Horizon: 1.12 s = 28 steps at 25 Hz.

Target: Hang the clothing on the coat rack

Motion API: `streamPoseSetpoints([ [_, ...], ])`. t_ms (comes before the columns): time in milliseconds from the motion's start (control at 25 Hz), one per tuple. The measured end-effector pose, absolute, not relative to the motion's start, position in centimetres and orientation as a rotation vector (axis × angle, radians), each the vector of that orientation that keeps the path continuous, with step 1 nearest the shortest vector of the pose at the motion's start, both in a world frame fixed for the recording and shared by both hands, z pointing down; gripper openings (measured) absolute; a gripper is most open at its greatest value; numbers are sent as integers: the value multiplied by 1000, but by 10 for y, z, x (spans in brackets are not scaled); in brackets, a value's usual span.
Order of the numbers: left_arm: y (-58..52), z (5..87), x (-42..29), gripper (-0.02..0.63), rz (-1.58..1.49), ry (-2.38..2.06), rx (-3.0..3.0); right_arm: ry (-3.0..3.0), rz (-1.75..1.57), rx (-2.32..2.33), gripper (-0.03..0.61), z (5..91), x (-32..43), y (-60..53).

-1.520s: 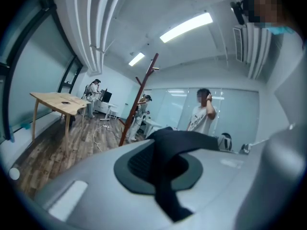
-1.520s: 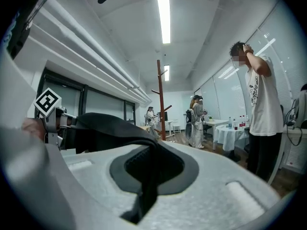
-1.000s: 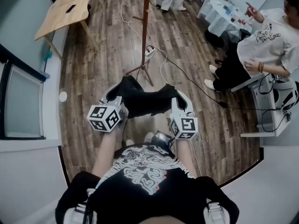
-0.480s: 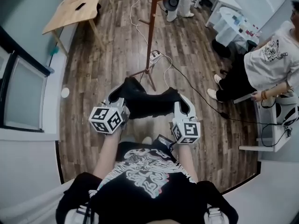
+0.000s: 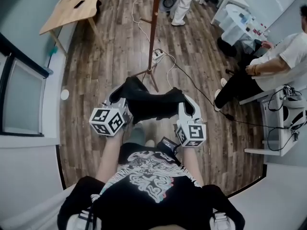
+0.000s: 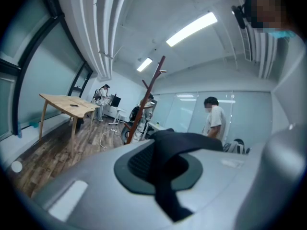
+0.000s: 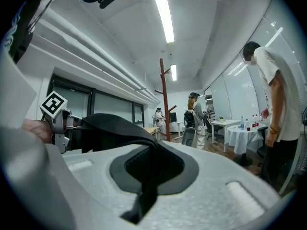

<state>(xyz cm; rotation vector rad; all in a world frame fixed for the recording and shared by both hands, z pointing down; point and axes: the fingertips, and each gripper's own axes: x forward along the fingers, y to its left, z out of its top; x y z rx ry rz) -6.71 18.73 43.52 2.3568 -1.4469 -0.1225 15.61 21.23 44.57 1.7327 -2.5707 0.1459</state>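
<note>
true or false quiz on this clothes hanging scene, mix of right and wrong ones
1. The left gripper and right gripper are each shut on the black garment. True.
2. The garment hangs on the coat rack. False: it is stretched between the two grippers, short of the rack.
3. A wooden table stands left of the rack in the head view. True.
4. The floor is carpeted. False: it is wood planks.

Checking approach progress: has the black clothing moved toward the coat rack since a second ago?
No, not visibly: the black clothing sits as near the coat rack feet as before.
</note>
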Motion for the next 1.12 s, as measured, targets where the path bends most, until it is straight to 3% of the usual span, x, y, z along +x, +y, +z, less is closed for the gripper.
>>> streamPoseSetpoints([
  [1120, -72, 426, -85, 2, -129, -1399, 2364, -2559, 184, 1741, 6, 440, 139, -39],
])
